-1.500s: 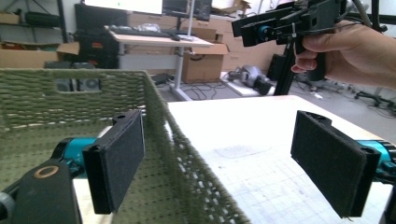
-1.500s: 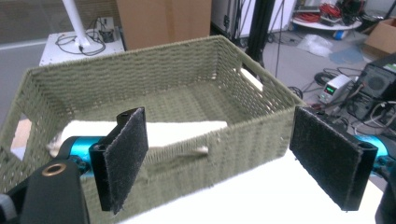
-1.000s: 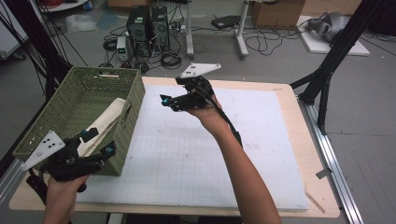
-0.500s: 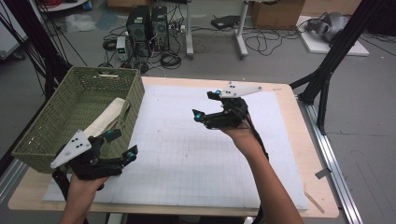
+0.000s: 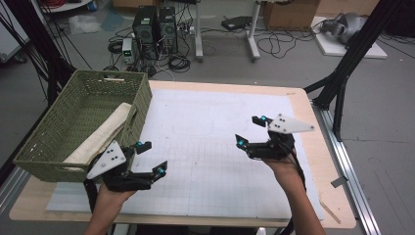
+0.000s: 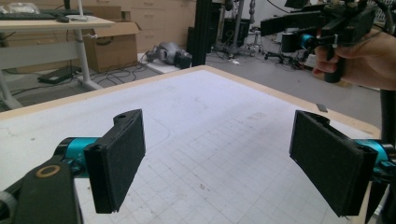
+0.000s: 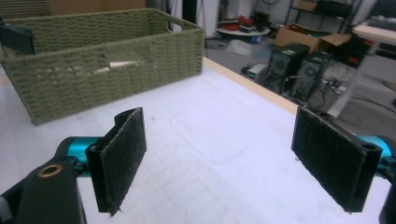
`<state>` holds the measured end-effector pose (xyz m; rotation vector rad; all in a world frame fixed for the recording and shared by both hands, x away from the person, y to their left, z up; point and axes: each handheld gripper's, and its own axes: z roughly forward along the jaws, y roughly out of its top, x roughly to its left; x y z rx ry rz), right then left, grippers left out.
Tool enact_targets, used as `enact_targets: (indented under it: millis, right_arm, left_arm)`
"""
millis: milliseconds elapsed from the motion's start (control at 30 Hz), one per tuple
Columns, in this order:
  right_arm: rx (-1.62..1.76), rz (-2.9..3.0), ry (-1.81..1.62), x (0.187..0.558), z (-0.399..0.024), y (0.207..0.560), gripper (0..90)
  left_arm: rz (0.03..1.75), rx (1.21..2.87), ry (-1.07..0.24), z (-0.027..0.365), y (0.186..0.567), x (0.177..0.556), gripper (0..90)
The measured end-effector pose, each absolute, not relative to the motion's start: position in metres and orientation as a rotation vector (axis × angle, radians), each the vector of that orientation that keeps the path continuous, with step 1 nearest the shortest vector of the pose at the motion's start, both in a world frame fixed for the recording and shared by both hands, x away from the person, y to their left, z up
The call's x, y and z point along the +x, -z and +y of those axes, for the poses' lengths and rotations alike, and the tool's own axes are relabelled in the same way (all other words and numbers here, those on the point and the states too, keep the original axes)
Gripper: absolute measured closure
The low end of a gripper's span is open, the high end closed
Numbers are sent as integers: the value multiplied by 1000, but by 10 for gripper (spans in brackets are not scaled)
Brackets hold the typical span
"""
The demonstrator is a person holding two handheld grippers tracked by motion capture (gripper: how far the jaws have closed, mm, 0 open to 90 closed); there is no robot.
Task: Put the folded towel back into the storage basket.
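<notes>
Left gripper (image 5: pixel 150 158) and right gripper (image 5: pixel 250 131) hover over bare worktop (image 5: pixel 205 147), jaws wide apart, empty. Cloth (image 5: pixel 105 134) lies in basket (image 5: pixel 142 105); likely finished, nothing left to grasp.

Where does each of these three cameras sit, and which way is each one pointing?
High view: above the person's side, looking forward and down on the table; both forearms enter, with left gripper and right gripper.
Left gripper view: rides the left gripper, facing across the white mat; its jaws stand apart; the other hand shows.
Right gripper view: rides the right gripper, facing the green basket.
Shared: the basket appears in high and right views.
</notes>
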<state>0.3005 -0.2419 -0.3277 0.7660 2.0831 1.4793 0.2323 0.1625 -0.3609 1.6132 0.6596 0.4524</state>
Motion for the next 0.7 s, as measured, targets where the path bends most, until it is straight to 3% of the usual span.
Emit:
enact_targets:
  millis: [333, 700]
  right_arm:
    - [931, 1954, -1394, 256, -286, 372, 165]
    - [1004, 1934, -1318, 234, -308, 401, 166]
  left_arm:
    - [643, 1650, -432, 141, 380, 240, 186]
    - [689, 1678, -455, 135, 403, 245, 185]
